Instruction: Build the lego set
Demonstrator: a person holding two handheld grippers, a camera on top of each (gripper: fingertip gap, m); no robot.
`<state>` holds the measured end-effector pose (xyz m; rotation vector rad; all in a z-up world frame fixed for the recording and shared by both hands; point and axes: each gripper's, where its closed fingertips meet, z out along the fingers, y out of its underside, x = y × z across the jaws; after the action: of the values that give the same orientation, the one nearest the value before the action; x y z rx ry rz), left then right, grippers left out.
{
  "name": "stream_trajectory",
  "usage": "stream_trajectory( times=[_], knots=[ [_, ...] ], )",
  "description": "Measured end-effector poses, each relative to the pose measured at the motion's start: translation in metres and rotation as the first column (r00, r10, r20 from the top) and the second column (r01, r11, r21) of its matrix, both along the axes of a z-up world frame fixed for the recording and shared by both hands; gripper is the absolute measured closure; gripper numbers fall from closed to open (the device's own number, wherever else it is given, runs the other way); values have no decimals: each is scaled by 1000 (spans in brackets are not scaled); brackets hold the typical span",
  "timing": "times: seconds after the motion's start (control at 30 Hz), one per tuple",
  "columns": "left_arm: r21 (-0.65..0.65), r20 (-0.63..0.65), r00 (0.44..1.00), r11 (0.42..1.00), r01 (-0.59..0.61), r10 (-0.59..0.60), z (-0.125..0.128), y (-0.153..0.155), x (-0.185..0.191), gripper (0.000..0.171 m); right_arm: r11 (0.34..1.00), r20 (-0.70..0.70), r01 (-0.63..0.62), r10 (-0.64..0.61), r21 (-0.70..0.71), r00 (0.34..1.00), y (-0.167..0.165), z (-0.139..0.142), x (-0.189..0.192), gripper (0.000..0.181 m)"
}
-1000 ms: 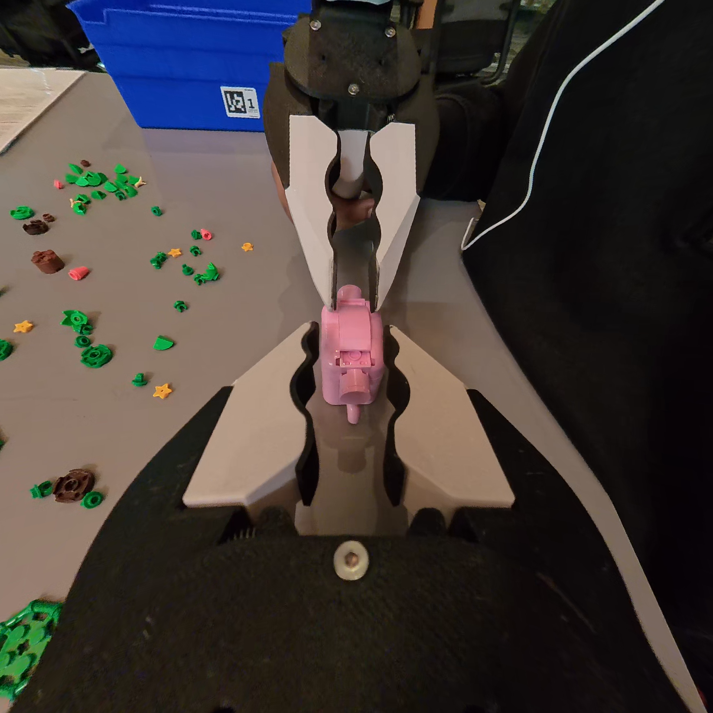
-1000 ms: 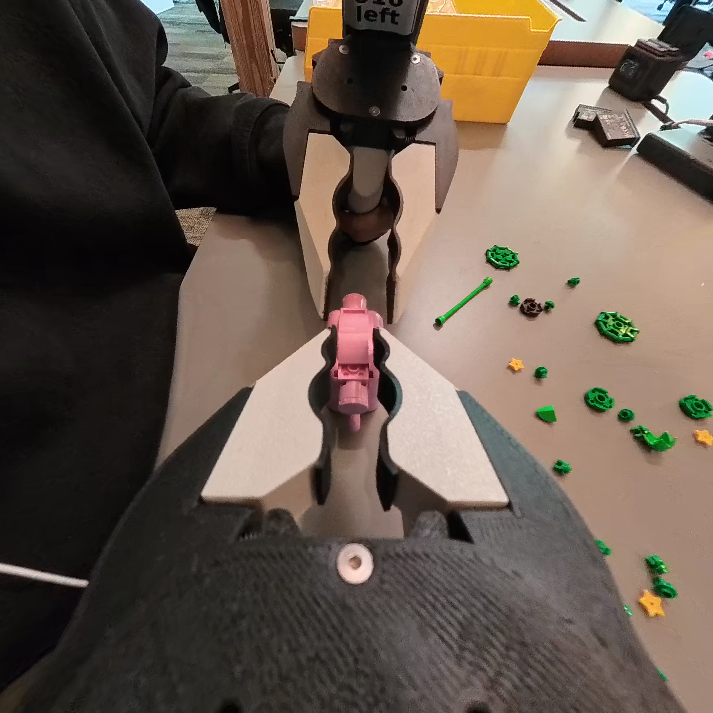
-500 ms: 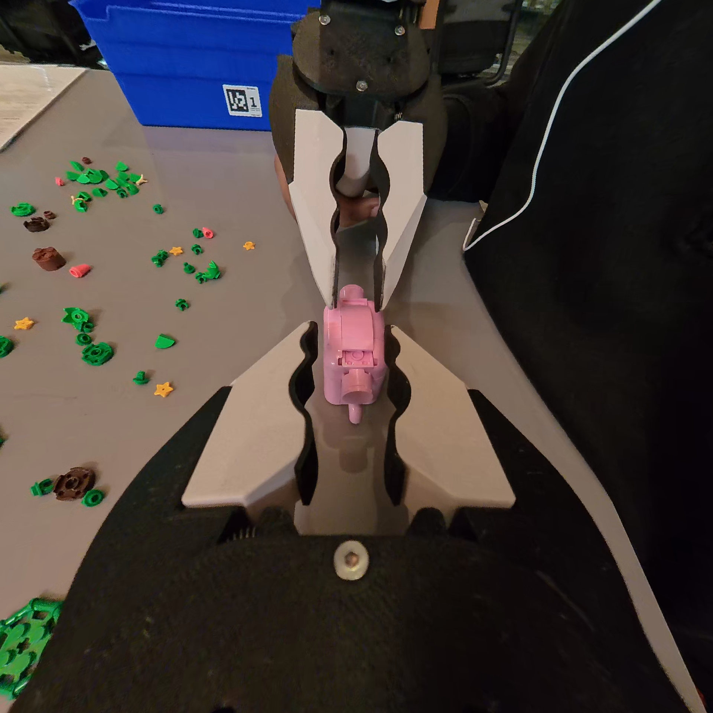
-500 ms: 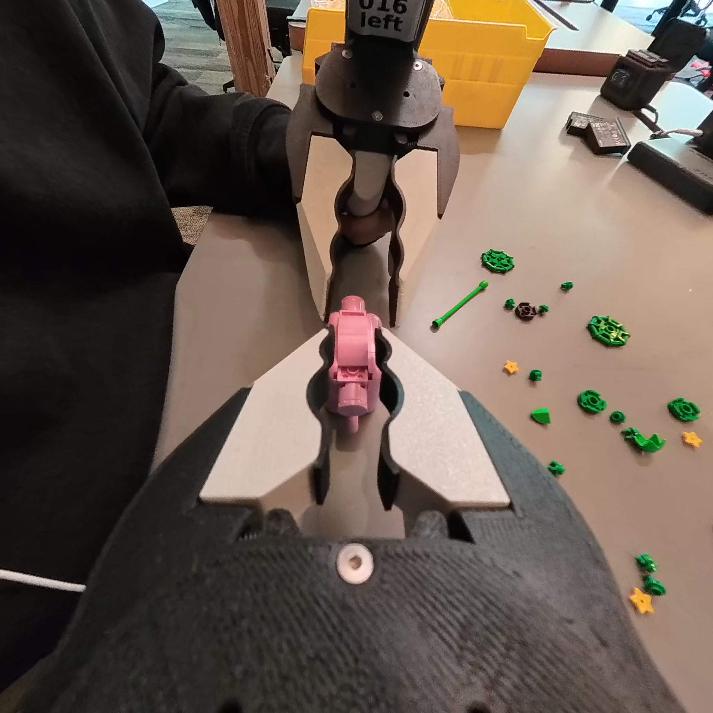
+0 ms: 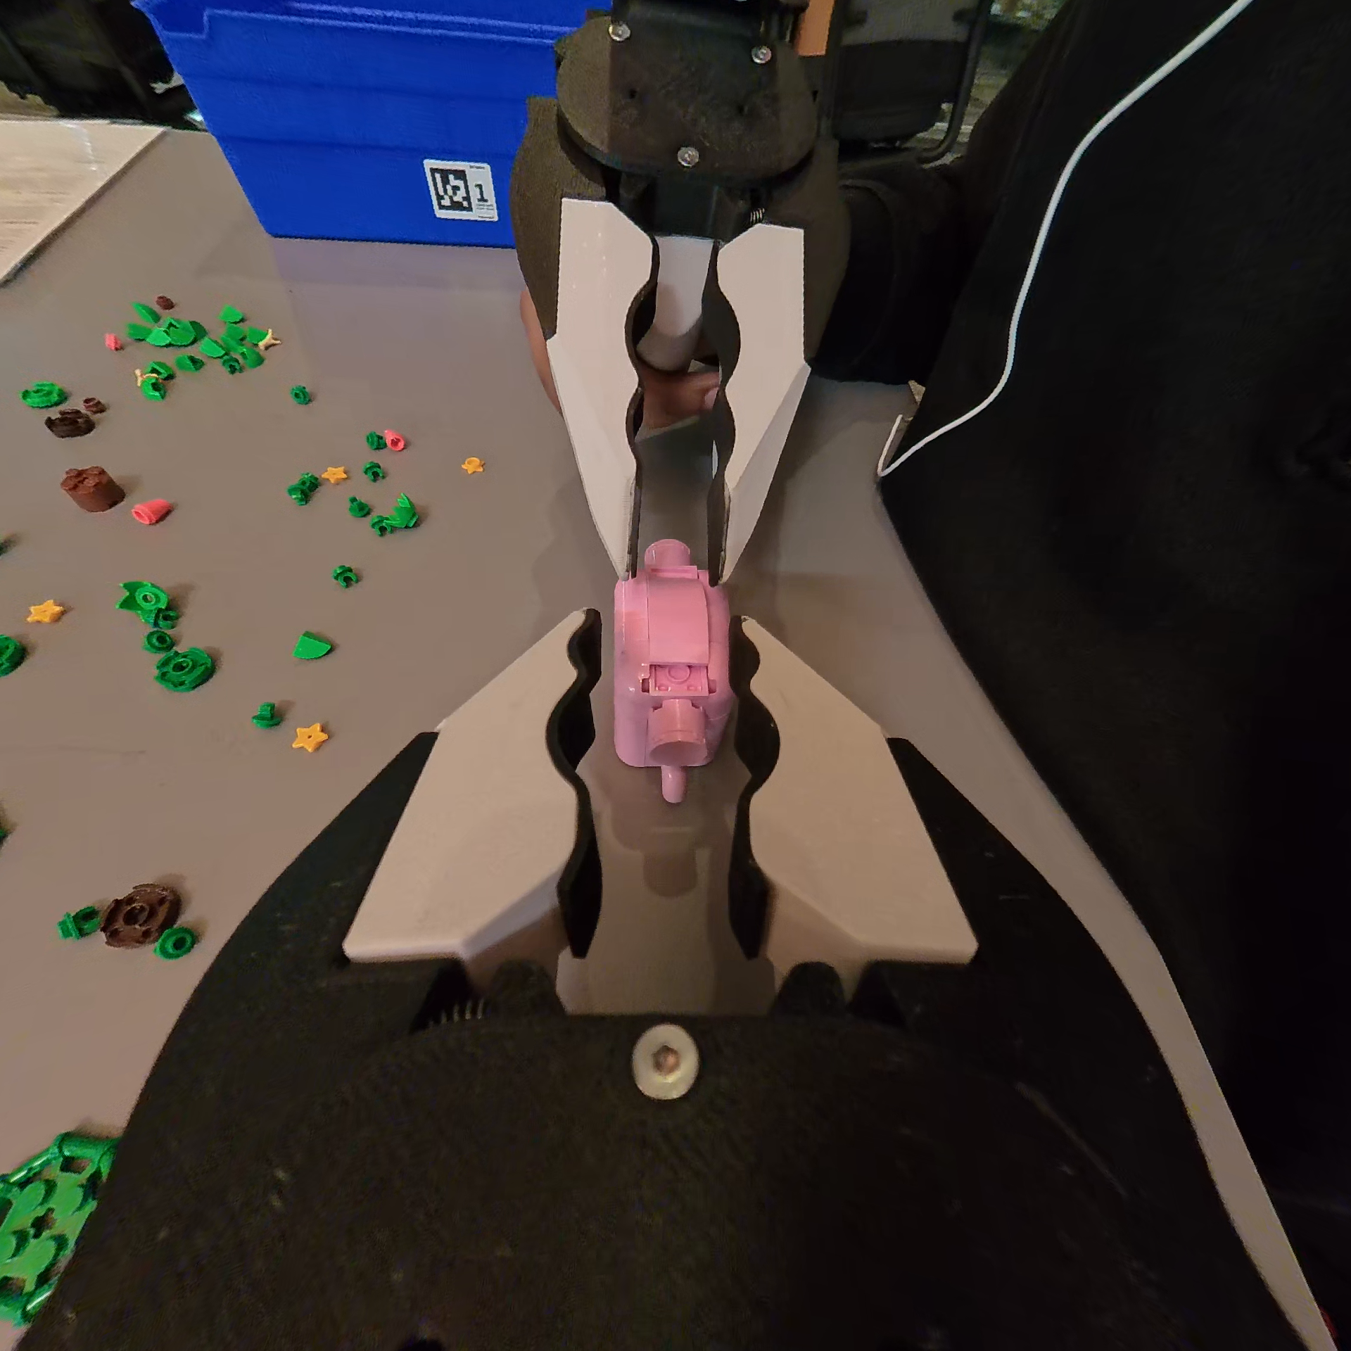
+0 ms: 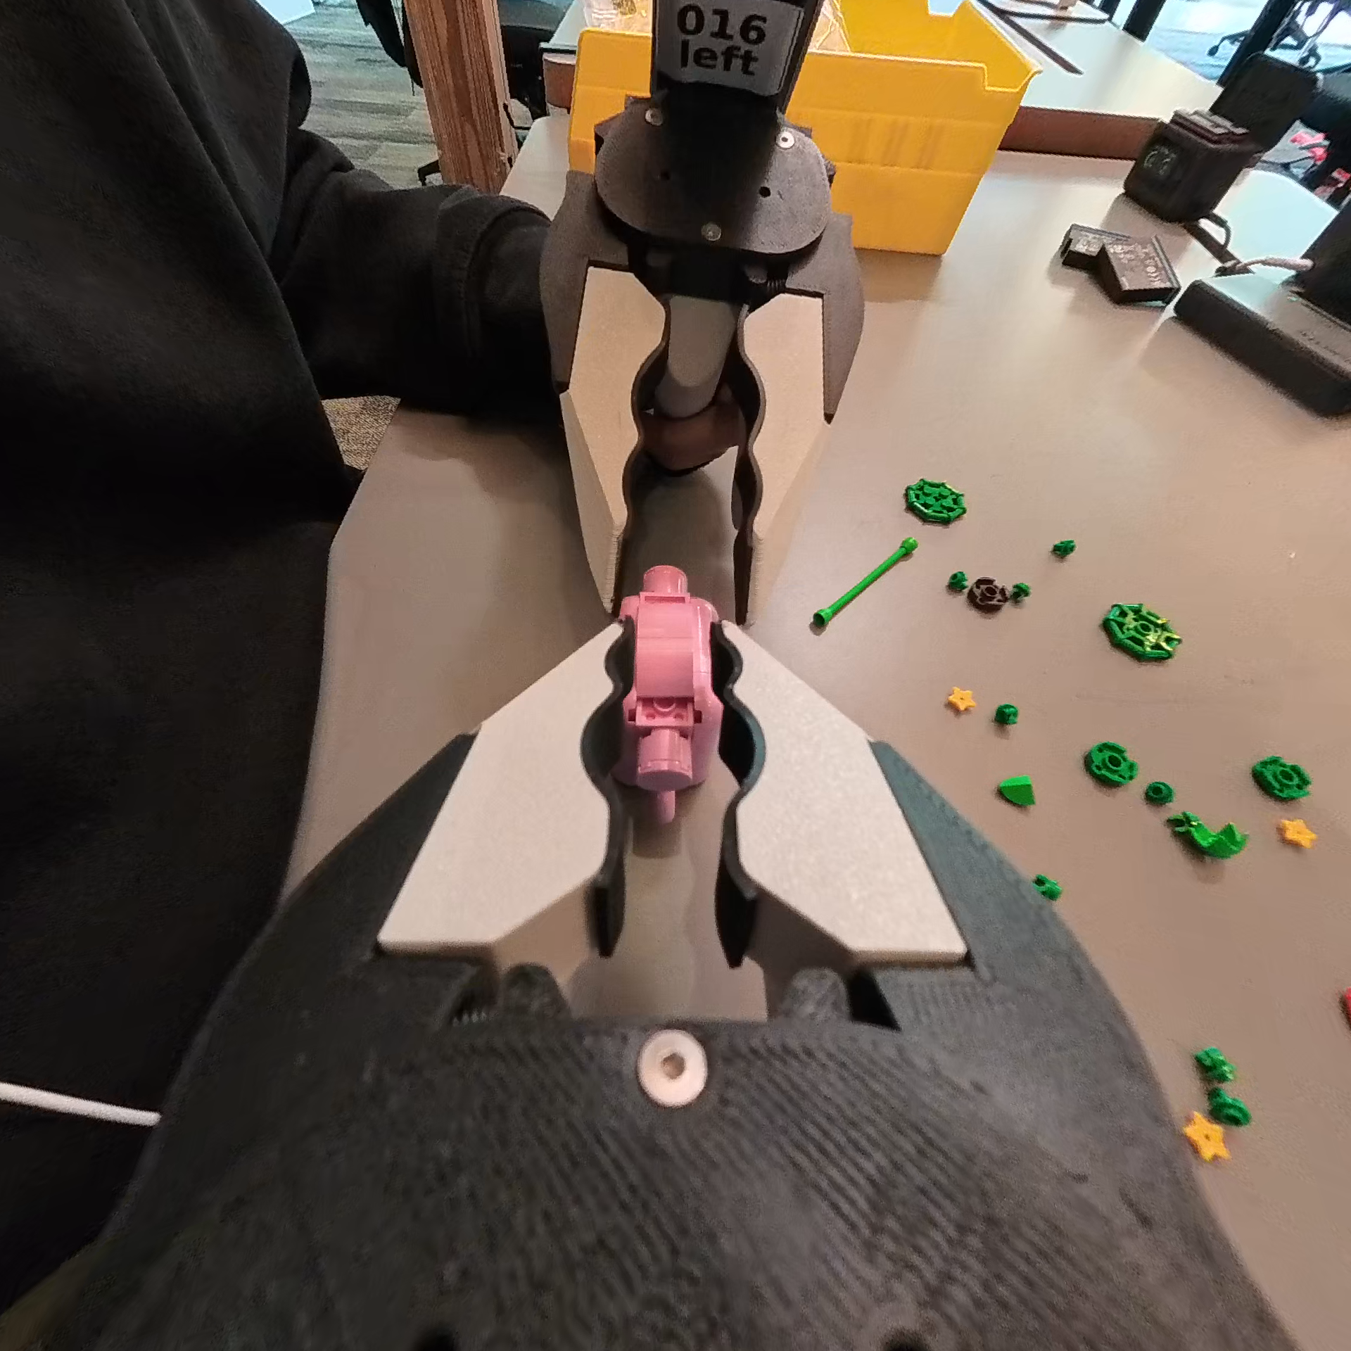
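A pink lego assembly [image 5: 672, 680] sits low over the grey table [image 5: 439, 351] between two grippers that face each other. In the right wrist view my right gripper [image 6: 669, 625] is shut on the pink assembly [image 6: 665, 687], its pads pressed to both sides. In the left wrist view the right gripper [image 5: 674, 577] comes from the far side and clamps the far end. My left gripper [image 5: 661, 621] is open, its fingers flanking the near end with small gaps. It shows opposite in the right wrist view [image 6: 680, 610], spread wider than the assembly.
Loose green, brown, red and yellow star pieces [image 5: 183, 665] lie left of the grippers. A green rod [image 6: 866, 583] lies among others. A blue bin [image 5: 351, 110] and a yellow bin [image 6: 914, 146] stand at the table ends. A person in black [image 5: 1133, 585] sits at the edge. My two grippers' fingertips are within a few centimetres of each other.
Almost nothing. Both grippers stay at the pink assembly with the same openings; the right wrist view has shifted only slightly.
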<state>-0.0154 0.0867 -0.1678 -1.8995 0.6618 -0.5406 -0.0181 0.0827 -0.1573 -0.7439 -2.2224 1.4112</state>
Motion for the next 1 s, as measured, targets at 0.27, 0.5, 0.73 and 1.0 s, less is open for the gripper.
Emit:
stream_trajectory(
  times=[0.27, 0.5, 0.73, 1.0],
  knots=[
    [4, -4, 1000, 1000, 0, 0, 0, 0, 0, 141, 1000, -8, -16, 16, -13, 1000, -3, 4, 3, 159],
    [14, -3, 1000, 1000, 5, -5, 3, -1, 1, 147, 1000, 28, -20, 20, -3, 999, -1, -3, 3, 160],
    [-5, -5, 1000, 1000, 9, -9, 0, -2, 2, 148, 1000, 49, -26, 27, -11, 998, 0, -6, 3, 167],
    [8, 0, 1000, 1000, 11, -11, 3, -3, 2, 149, 999, 54, -28, 29, -23, 998, 1, -6, 3, 168]
  ],
)
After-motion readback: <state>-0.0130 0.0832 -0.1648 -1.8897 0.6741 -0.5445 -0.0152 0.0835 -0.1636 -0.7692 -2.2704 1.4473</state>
